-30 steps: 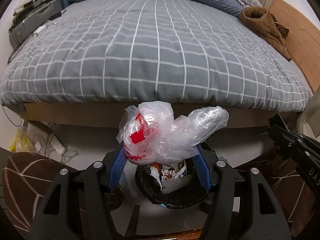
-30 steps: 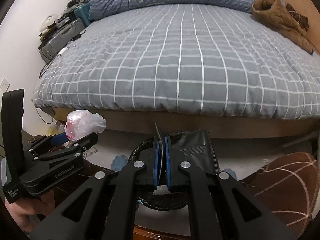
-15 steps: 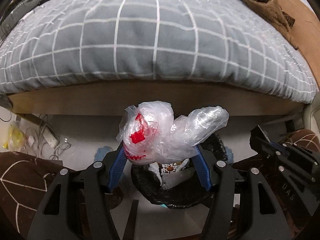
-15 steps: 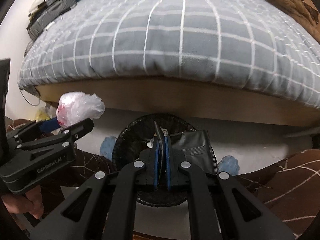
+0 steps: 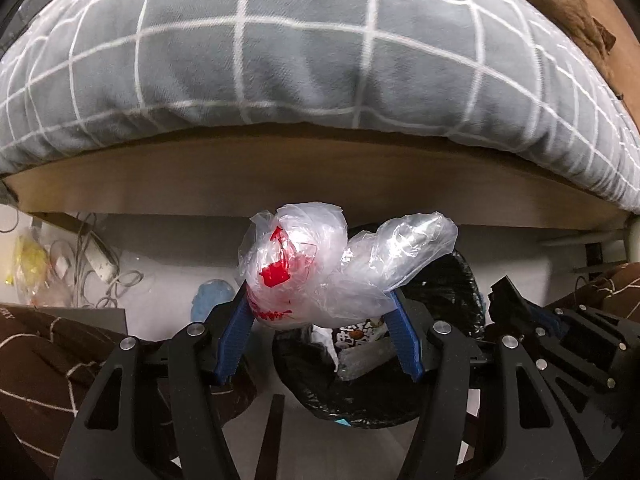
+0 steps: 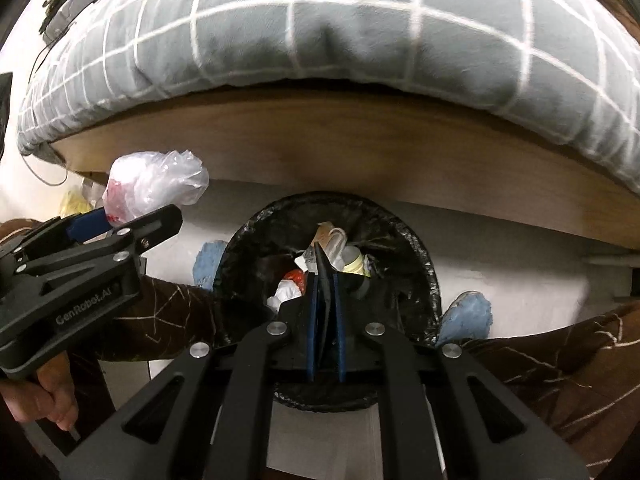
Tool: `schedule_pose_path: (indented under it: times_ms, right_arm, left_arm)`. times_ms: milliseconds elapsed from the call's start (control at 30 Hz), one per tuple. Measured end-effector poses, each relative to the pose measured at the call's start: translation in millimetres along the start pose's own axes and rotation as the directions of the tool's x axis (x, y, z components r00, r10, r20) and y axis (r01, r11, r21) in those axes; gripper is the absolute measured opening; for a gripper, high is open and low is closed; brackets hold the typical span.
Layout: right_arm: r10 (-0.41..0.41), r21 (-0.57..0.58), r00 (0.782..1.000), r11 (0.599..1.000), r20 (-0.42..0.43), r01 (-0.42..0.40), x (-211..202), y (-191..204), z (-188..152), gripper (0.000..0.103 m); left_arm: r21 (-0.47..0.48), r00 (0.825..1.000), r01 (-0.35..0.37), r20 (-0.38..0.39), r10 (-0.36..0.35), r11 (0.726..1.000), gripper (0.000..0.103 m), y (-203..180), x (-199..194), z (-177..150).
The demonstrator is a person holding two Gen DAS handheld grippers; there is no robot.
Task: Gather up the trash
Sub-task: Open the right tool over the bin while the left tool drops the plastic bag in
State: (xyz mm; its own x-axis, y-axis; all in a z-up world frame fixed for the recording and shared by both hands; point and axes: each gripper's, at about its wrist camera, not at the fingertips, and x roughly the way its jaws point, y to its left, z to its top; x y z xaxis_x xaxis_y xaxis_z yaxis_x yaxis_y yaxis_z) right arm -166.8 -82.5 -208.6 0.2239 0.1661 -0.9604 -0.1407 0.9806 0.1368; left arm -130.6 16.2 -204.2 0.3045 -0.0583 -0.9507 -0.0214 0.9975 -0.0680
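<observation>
Both grippers hang over the black-lined bin (image 6: pixel 420 264): your left gripper (image 5: pixel 320 312) clamps a crumpled plastic bag (image 5: pixel 320 276), your right gripper (image 6: pixel 325 280) (jaws just parting) has a dark flap (image 6: pixel 322 264) between its pads, beside the grey checked bed (image 5: pixel 280 60).

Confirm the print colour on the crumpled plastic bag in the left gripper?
Red print on clear plastic bag; left wrist view shows it best.

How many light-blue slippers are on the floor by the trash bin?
2. One slipper lies left of the trash bin, the other slipper right of it; both are partly hidden.
</observation>
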Motion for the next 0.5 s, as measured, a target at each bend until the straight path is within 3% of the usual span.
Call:
schedule_pose_path:
  times_ms: [233, 500]
  right_arm:
    - [-0.005, -0.035, 0.999, 0.999, -0.040, 0.003, 11.3, 9.6, -0.2, 0.034]
    - [-0.043, -0.033, 0.999, 0.999, -0.015, 0.043, 8.1, 7.1, -1.8, 0.062]
  left_arm:
    - [-0.032, 1.000, -0.009, -0.001, 0.009, 0.999, 0.061, 9.4, -0.9, 0.4]
    - [-0.024, 1.000, -0.019, 0.014, 0.019, 1.000, 0.061, 5.5, -6.1, 1.4]
